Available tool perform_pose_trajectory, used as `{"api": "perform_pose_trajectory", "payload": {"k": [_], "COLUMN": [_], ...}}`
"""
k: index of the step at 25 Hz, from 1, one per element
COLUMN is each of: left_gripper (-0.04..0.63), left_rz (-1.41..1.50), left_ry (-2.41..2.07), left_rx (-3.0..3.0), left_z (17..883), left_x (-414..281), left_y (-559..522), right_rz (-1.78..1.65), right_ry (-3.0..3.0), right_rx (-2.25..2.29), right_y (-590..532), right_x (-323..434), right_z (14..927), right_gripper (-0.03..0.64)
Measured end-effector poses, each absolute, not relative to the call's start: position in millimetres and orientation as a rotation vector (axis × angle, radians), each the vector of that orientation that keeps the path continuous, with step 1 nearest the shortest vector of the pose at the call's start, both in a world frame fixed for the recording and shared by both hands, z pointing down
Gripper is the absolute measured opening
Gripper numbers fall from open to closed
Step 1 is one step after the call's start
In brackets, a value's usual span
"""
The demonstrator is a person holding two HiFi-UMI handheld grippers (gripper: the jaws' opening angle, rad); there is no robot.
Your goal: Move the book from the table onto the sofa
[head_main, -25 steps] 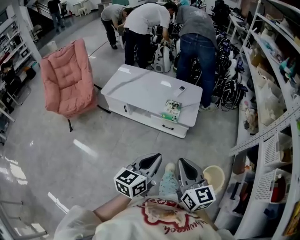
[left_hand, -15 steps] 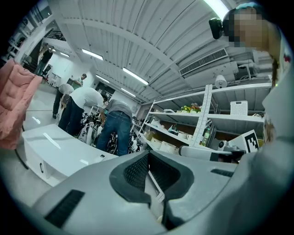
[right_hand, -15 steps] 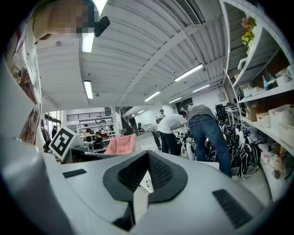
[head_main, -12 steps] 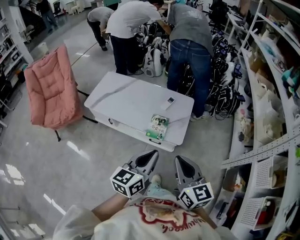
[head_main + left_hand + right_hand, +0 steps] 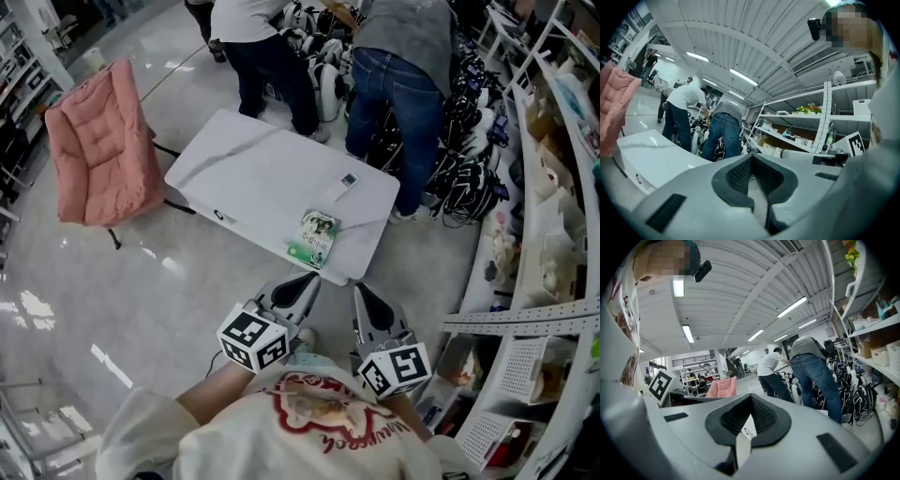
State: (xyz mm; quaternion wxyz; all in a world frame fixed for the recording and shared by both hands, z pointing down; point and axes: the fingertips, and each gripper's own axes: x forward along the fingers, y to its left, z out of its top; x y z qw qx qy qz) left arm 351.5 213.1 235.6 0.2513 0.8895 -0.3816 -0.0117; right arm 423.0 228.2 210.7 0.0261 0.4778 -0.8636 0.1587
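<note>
We held left gripper [image 5: 302, 281] and right gripper [image 5: 362, 294] by chest, fingers [image 5: 736, 178] fully closed, nothing gripped: book [image 5: 317, 238] lay beyond reach near desk [image 5: 253, 173] front edge. Pink sofa [image 5: 98, 141] stood left of desk.

Bare floor [image 5: 141, 281] lies open from 8 to 11 o'clock, giving a free lane to the pink sofa [image 5: 101, 145] at 10. The white surface [image 5: 253, 169] stands across 12 o'clock, its top mostly bare. People [image 5: 403, 94] crowd its far side at 12 to 1. Shelves [image 5: 530, 202] wall off 2 to 4 o'clock, leaving only a narrow strip of floor beside the surface.
</note>
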Motion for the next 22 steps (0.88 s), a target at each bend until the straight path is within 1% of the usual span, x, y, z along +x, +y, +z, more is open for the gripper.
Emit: {"api": "perform_pose_trajectory", "payload": {"k": [12,18,22], "left_gripper": [0.006,0.006,0.006], "left_rz": [-0.007,0.038,0.071], "left_ry": [-1.049,-1.004,-0.968], "left_rx": [2.332,2.308,2.311], "left_z": [271,297,308], "left_x": [343,335,328], "left_y": [164,108,53], "right_rz": [0.574,0.628,0.632], "right_ry": [-2.615,-2.557,-2.519], "right_rx": [1.486,1.516,1.533], "right_y": [182,134,81], "right_x": [433,428,418], "right_z": [245,268,278], "right_gripper": [-0.002,-0.002,-0.002]}}
